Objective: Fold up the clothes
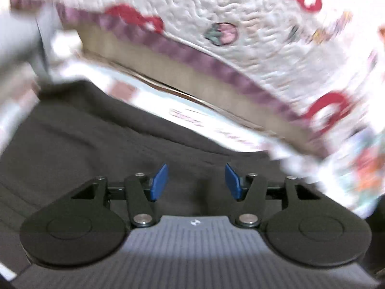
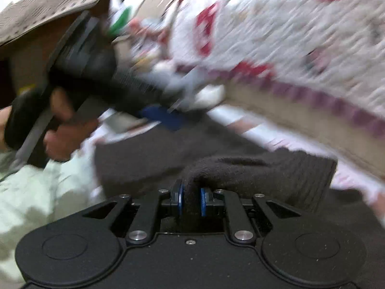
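Note:
A dark grey knit garment (image 1: 101,139) lies spread under both grippers. My left gripper (image 1: 196,180) is open and empty just above it, its blue pads (image 1: 160,180) well apart. My right gripper (image 2: 191,200) is shut on a bunched fold of the same garment (image 2: 240,168) near its ribbed cuff (image 2: 310,180). The left gripper also shows in the right wrist view (image 2: 166,118), held by a hand (image 2: 62,130) at the left, above the garment's far edge. Both views are motion-blurred.
A white quilt with red shapes and a purple border (image 1: 240,24) covers the surface beyond the garment, and shows in the right wrist view (image 2: 288,36). A pale green cloth (image 2: 36,192) lies at the left. A beige patterned cushion (image 2: 48,7) sits at the upper left.

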A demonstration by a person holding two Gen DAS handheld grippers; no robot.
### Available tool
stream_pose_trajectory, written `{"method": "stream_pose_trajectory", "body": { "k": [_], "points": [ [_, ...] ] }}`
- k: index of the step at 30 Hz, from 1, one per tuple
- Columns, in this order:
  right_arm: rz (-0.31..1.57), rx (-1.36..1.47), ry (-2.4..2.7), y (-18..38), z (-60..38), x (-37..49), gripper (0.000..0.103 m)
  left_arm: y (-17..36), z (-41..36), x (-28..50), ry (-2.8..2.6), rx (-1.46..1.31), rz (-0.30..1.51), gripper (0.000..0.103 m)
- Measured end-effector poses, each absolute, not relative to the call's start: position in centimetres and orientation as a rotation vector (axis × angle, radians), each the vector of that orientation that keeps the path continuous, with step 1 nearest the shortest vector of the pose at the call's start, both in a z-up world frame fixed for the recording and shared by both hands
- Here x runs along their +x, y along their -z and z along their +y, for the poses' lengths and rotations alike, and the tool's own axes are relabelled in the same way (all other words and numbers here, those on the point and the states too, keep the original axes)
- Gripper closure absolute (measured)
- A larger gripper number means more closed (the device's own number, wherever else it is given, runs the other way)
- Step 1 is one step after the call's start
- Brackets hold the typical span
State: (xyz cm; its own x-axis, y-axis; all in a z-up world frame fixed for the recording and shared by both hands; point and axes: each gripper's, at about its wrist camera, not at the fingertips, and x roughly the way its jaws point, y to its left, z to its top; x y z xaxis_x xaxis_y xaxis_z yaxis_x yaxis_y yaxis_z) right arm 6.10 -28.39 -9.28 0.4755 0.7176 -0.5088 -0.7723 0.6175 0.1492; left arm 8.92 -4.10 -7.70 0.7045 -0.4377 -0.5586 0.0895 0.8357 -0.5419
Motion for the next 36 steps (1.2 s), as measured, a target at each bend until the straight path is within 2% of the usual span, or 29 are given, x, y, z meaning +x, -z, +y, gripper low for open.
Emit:
{"method": "stream_pose_trajectory", "body": {
  "k": [2, 4, 6, 8, 11, 15, 20, 23, 24, 25, 26, 27, 28, 31, 33, 35, 36],
  "points": [
    [0.643, -0.083, -0.945, 10.3, -27.5, 6.2, 0.085, 9.5, -3.1, 8.3, 0.362, -0.766, 0.756, 0.042],
    [0.734, -0.05, -0.981, 10.3, -27.8, 6.7, 0.079, 10.9, -2.5, 7.5, 0.405, -0.921, 0.784, 0.04],
    [0.815, -0.019, -1.017, 10.0, -28.5, 7.3, 0.058, 10.9, -3.2, 6.9, 0.394, -0.81, 0.793, 0.038],
    [0.851, 0.035, -1.011, 9.2, -30.6, 7.8, 0.052, 10.6, -4.5, 6.8, 0.373, -0.643, 0.814, 0.036],
    [0.773, 0.217, -0.881, 7.7, -36.4, 9.1, 0.052, 10.3, -6.3, 7.1, 0.399, -0.493, 0.844, 0.033],
    [0.7, 0.487, -0.628, 7.9, -44.2, 11.2, 0.051, 11.4, -8.1, 7.8, 0.418, -0.438, 0.881, 0.028],
    [0.794, 0.5, -0.292, 10.2, -49.6, 12.0, 0.051, 12.3, -10.5, 9.8, 0.42, -0.341, 0.909, 0.024],
    [0.828, 0.54, -0.071, 12.1, -52.3, 12.0, 0.04, 13.6, -11.0, 10.4, 0.446, -0.375, 1.005, 0.022],
    [0.841, 0.573, -0.041, 12.9, -53.1, 11.9, 0.039, 14.1, -11.2, 10.6, 0.454, -0.388, 1.043, 0.027],
    [0.854, 0.607, -0.011, 13.8, -53.9, 11.9, 0.039, 14.3, -11.4, 10.5, 0.454, -0.381, 1.046, 0.037],
    [0.863, 0.641, -0.028, 14.3, -54.1, 11.9, 0.039, 14.0, -11.6, 10.1, 0.481, -0.368, 1.008, 0.069],
    [0.873, 0.675, -0.047, 14.8, -54.4, 11.9, 0.039, 13.5, -11.4, 9.8, 0.5, -0.365, 0.964, 0.079],
    [0.871, 0.696, -0.06, 15.0, -54.5, 11.9, 0.039, 12.7, -11.0, 9.5, 0.504, -0.387, 0.913, 0.082],
    [0.868, 0.734, -0.104, 15.7, -54.4, 11.9, 0.039, 9.6, -7.2, 8.5, 0.382, -0.549, 0.795, 0.08],
    [0.865, 0.743, -0.121, 15.9, -54.2, 11.9, 0.039, 8.3, -4.9, 7.1, 0.251, -0.582, 0.747, 0.07],
    [0.859, 0.737, -0.13, 15.8, -53.9, 11.9, 0.039, 8.1, -3.8, 5.9, 0.179, -0.574, 0.733, 0.069],
    [0.857, 0.728, -0.13, 15.7, -53.7, 11.9, 0.039, 8.3, -3.5, 5.3, 0.155, -0.565, 0.733, 0.064]
  ]
}}
